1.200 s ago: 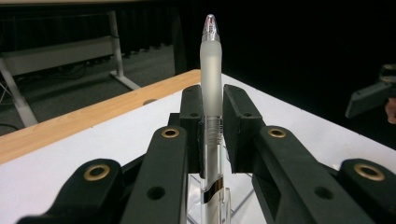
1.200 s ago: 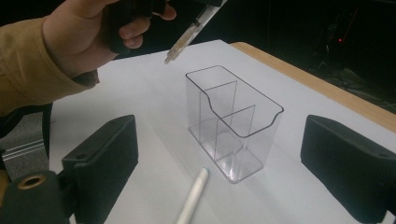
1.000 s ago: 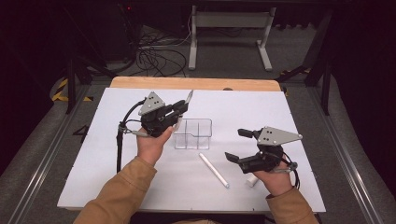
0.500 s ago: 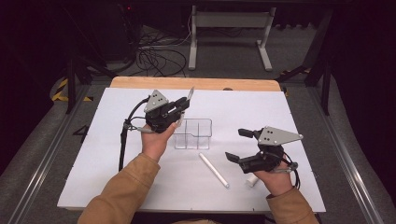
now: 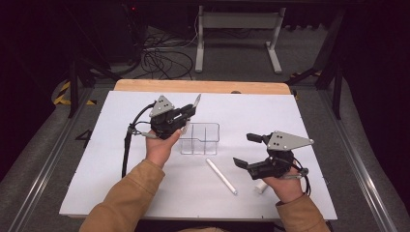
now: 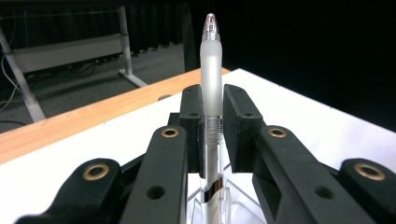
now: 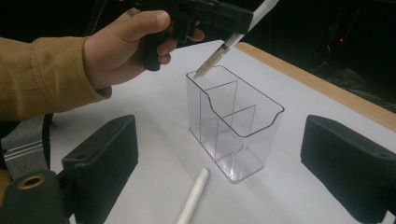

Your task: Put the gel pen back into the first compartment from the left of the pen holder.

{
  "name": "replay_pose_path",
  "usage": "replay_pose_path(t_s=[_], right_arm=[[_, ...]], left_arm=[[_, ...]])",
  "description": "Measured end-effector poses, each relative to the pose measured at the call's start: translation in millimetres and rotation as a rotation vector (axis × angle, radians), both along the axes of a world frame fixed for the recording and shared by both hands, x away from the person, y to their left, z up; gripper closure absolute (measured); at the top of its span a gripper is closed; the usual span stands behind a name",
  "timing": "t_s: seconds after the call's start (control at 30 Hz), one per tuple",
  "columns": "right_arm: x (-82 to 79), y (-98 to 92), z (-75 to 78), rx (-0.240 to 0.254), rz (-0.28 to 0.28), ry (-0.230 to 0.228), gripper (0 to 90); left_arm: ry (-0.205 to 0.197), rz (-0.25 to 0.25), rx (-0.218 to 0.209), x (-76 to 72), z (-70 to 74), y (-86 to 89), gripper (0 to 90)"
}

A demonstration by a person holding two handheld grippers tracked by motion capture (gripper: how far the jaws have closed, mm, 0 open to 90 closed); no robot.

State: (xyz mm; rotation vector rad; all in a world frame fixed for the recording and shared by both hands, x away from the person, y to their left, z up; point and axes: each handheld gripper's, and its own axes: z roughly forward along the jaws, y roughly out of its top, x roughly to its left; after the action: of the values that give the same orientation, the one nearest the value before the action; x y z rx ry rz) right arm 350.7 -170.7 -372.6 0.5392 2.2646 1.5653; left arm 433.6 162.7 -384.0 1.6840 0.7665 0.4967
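A clear plastic holder (image 5: pixel 200 138) with inner dividers stands mid-table. My left gripper (image 5: pixel 189 112) hovers over its left end, shut on a frosted white pen (image 6: pixel 211 70) that slants up and away. In the right gripper view the pen (image 7: pixel 224 49) has its lower tip just at the rim of the holder (image 7: pixel 233 135), over the far-left compartment. A second white pen (image 5: pixel 221 176) lies flat on the sheet in front of the holder. My right gripper (image 5: pixel 247 151) rests low at the right, open, its pads (image 7: pixel 105 149) wide apart and nothing between them.
A white sheet (image 5: pixel 314 125) covers the table, with a wooden strip (image 5: pixel 203 86) along the far edge. A short white piece (image 5: pixel 261 187) lies by the right hand. The left gripper's cable (image 5: pixel 126 150) trails down the left. A metal stand and cables sit on the floor beyond.
My left gripper has sunk a little with the pen, bringing its tip down to the holder's rim. The right gripper has stayed where it was.
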Motion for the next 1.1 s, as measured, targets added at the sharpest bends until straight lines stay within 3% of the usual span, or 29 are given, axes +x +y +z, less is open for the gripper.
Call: replay_pose_path(t_s=[0.3, 0.33, 0.4, 0.53, 0.73, 0.97, 1.1], right_arm=[[-0.2, -1.2, -0.2, 0.003, -0.003, -0.001, 11.2], [-0.3, -1.3, -0.2, 0.003, -0.004, -0.001, 11.2], [-0.8, -1.7, -0.3, 0.002, -0.006, -0.001, 11.0], [-1.6, -3.7, -1.3, 0.013, -0.011, 0.006, 9.4], [-5.6, -6.6, -2.5, 0.03, -0.027, -0.005, 4.3], [-10.4, -10.2, -1.9, 0.06, -0.06, -0.021, 0.0], [-12.1, -9.7, -1.7, 0.052, -0.052, 0.0, 0.8]], left_arm=[[0.024, -0.011, 0.022, 0.4, -5.6, 1.7, 78.3], [0.028, -0.009, 0.024, -0.3, -4.7, 2.1, 75.5], [0.036, -0.008, 0.014, -2.8, -2.3, 4.0, 58.3], [-0.006, 0.003, 0.043, -14.4, 5.2, 10.5, 39.8], [-0.053, -0.014, 0.089, -38.0, 13.5, 21.5, 29.7], [-0.041, -0.042, 0.116, -58.1, 18.4, 32.0, 22.2], [-0.025, -0.054, 0.098, -65.5, 20.0, 37.1, 20.1]])
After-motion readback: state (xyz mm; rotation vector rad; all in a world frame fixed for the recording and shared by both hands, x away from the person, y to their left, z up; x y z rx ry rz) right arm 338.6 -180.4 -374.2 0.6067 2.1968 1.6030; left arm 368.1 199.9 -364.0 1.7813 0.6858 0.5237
